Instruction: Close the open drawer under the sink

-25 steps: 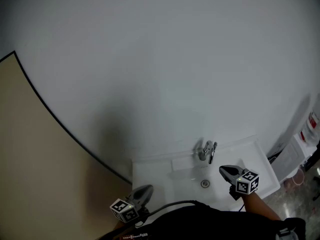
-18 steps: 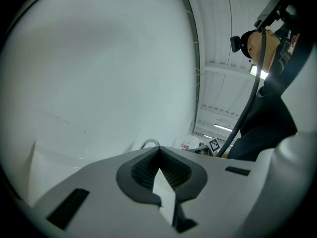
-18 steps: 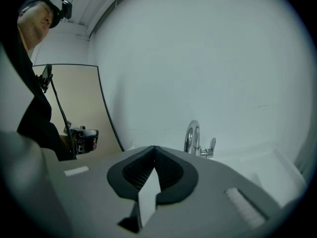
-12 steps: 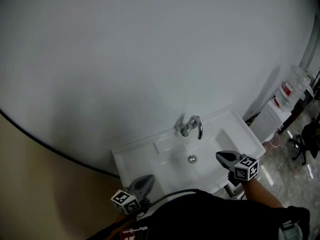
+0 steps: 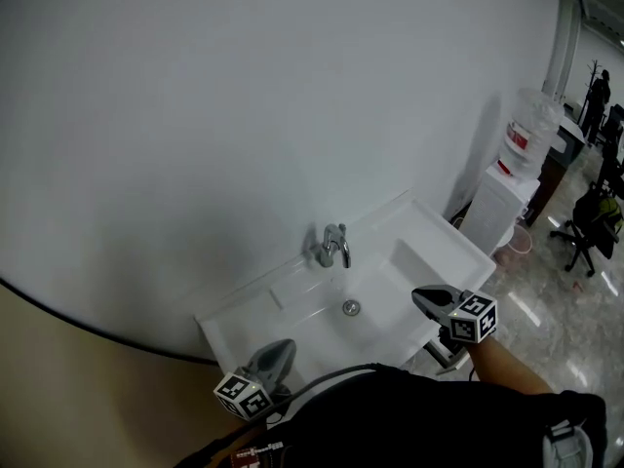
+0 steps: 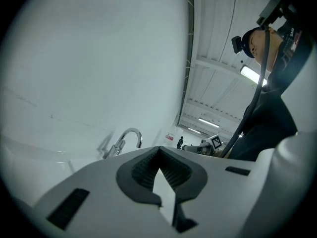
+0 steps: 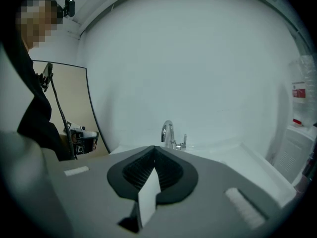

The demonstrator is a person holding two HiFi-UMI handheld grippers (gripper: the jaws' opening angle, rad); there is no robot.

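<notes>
- Sink [image 5: 444, 247], white, lay in the lower middle of the head view, slanting up to the right against a plain pale wall [image 5: 244, 96].
- A chrome tap [image 5: 333, 245] stood at its back rim, with the drain [image 5: 350, 307] just below it in the basin.
- The drawer showed in no view. The space under the sink was hidden behind the sink's front edge and the person's dark clothing [image 5: 390, 417].
- The left tool [image 5: 281, 347] hung at the sink's lower left corner in the head view, tip pointing up and to the right. Its own view showed the jaws closed together with nothing between them, and the tap just up and left of the tip.
- The right tool [image 5: 419, 295] lay across the sink's front right edge, to the right of the drain, tip pointing left. Its jaws were likewise pressed together and empty, with the tap straight above them in its own view.
- Whether either tool touched the sink could not be told.
- A dispenser [image 5: 492, 208] with a bottle [image 5: 529, 130] on top stood at the upper right, just beyond the sink's right end.
- A glossy floor [image 5: 565, 320] and a chair [image 5: 585, 227] filled the right edge.
- A beige panel [image 5: 78, 388] with a dark rim took up the lower left.
</notes>
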